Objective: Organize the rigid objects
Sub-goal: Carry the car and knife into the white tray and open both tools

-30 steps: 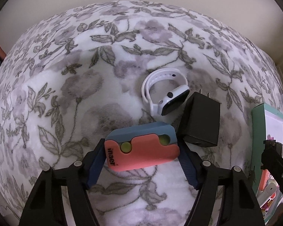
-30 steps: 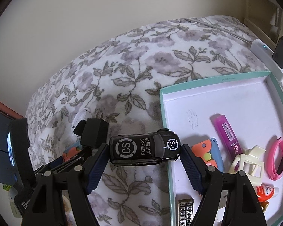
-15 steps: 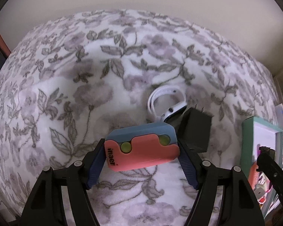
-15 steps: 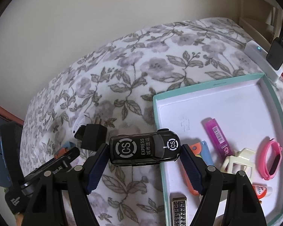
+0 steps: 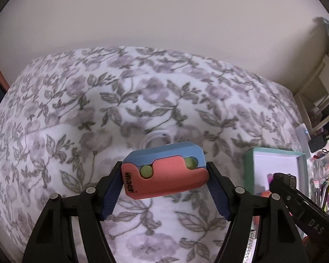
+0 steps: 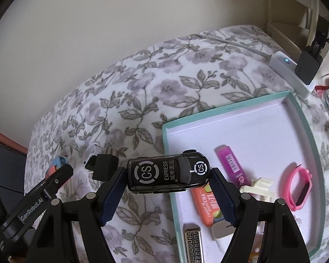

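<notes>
My left gripper (image 5: 164,173) is shut on a coral and blue case (image 5: 164,171) printed "inaer", held above the floral blanket (image 5: 98,109). Behind the case peeks the white smartwatch band (image 5: 156,137). My right gripper (image 6: 167,175) is shut on a black toy car (image 6: 167,174) marked "CS EXPRESS", held over the left rim of the teal tray (image 6: 167,144). In the right wrist view the left gripper (image 6: 54,173) shows at the left with its case, beside the black charger (image 6: 104,167) and the watch (image 6: 90,155) on the blanket.
The tray holds a purple lighter (image 6: 231,167), a pink band (image 6: 301,187), a cream clip (image 6: 260,187), an orange pack (image 6: 206,203) and a patterned metal piece (image 6: 193,243). A white power strip (image 6: 289,72) with a black adapter lies beyond it. A wall rises behind the bed.
My left gripper has risen with the case and tilted up, so the charger is now hidden and the wall fills the top. My right gripper has lifted a little with the car.
</notes>
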`<state>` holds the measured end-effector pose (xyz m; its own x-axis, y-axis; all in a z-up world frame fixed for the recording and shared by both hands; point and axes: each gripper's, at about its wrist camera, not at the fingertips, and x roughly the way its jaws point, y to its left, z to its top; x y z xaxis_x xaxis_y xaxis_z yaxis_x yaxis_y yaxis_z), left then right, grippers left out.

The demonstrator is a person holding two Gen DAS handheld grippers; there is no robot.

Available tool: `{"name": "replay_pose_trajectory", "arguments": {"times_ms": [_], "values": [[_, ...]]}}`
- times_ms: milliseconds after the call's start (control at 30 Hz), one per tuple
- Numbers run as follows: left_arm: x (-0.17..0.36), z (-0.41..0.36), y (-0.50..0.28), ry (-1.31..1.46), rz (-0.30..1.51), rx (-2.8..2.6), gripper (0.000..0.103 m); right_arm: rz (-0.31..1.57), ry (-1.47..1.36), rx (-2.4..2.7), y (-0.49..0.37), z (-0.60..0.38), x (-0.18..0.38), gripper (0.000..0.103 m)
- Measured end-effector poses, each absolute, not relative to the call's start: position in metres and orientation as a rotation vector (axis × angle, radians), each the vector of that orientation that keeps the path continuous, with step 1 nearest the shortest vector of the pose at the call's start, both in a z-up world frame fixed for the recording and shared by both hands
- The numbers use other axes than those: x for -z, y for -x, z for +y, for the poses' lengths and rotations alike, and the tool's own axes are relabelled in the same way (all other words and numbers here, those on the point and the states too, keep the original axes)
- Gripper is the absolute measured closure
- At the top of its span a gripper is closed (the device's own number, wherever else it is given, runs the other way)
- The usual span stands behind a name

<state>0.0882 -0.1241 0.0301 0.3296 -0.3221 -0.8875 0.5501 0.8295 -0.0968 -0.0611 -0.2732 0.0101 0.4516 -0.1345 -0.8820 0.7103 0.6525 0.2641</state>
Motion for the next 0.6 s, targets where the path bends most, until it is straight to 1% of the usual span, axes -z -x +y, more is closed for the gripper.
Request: {"name": "replay_pose_trajectory", "arguments": {"times_ms": [233,600], "values": [[-0.028,-0.145,-0.068,-0.283,1.092,0.623,0.029,0.964,-0.712,0.598,0.07,-0.286,-0.012,0.025],[-0.024,-0.188,-0.023,-0.382,1.079,0.708,0.029,1.0,-0.783,0.714,0.109,-0.33,-0.004,0.025]]}}
